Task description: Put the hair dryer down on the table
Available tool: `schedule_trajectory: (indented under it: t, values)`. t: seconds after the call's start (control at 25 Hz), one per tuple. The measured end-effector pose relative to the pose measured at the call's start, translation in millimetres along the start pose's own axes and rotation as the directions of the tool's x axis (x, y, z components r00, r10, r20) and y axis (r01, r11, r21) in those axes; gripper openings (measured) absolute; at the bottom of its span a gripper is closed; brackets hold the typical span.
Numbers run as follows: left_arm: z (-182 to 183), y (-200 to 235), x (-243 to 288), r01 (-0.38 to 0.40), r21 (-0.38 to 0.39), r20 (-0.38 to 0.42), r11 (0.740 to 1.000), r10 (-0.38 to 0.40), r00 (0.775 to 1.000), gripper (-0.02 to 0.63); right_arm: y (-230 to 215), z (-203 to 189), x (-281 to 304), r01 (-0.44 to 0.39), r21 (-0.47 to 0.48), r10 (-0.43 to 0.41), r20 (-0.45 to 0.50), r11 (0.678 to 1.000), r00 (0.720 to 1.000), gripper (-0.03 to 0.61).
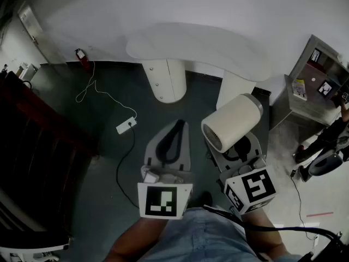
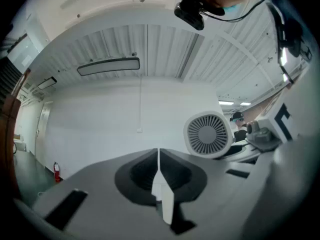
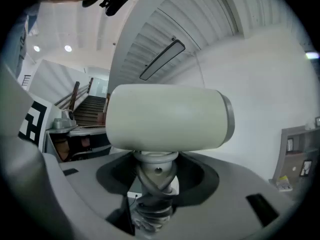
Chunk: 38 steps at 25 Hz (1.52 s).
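The hair dryer (image 1: 232,121) has a cream barrel and a grey folding handle. My right gripper (image 1: 240,153) is shut on that handle and holds the dryer in the air, barrel level, in front of the white table (image 1: 202,45). In the right gripper view the barrel (image 3: 165,116) fills the middle and the handle (image 3: 155,176) runs down between the jaws of the right gripper (image 3: 155,189). My left gripper (image 1: 173,141) is shut with nothing in it; its jaws meet in the left gripper view (image 2: 160,179). The dryer's intake grille (image 2: 207,134) shows there at the right.
The table stands on two white legs (image 1: 166,81). On the dark floor lie a white power strip (image 1: 126,126) with its cable and a red fire extinguisher (image 1: 82,58). A grey cabinet (image 1: 319,81) and a person's legs (image 1: 330,141) are at the right, a dark wooden railing (image 1: 27,135) at the left.
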<state>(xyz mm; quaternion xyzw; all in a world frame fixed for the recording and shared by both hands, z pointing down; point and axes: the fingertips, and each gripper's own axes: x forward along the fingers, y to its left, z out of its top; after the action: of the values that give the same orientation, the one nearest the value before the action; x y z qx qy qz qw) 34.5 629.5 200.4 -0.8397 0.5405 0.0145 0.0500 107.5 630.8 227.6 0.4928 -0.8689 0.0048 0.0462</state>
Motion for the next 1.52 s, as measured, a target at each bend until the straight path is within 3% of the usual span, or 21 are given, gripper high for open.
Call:
schedule_trajectory:
  t: [0.68,1.12,1.52]
  values:
    - [-8,-17,-1,-0.013,-0.021,-0.009,1.000,0.013,1.000,0.017,-3,-8,-15,-0.030,0.016,0.030,-0.001,0.999,1.000,0.222]
    - [-19,-53,28,-0.038,0.004,-0.046,0.999,0.038,0.998,0.017,-50,-21,-27,-0.065,0.033,0.066,-0.007,0.997,0.998,0.222]
    - [-34,-42,53,-0.067,0.004,-0.076,0.998,0.068,0.995,0.017,-67,-30,2,-0.102,0.051,0.103,-0.021,0.994,0.994,0.222]
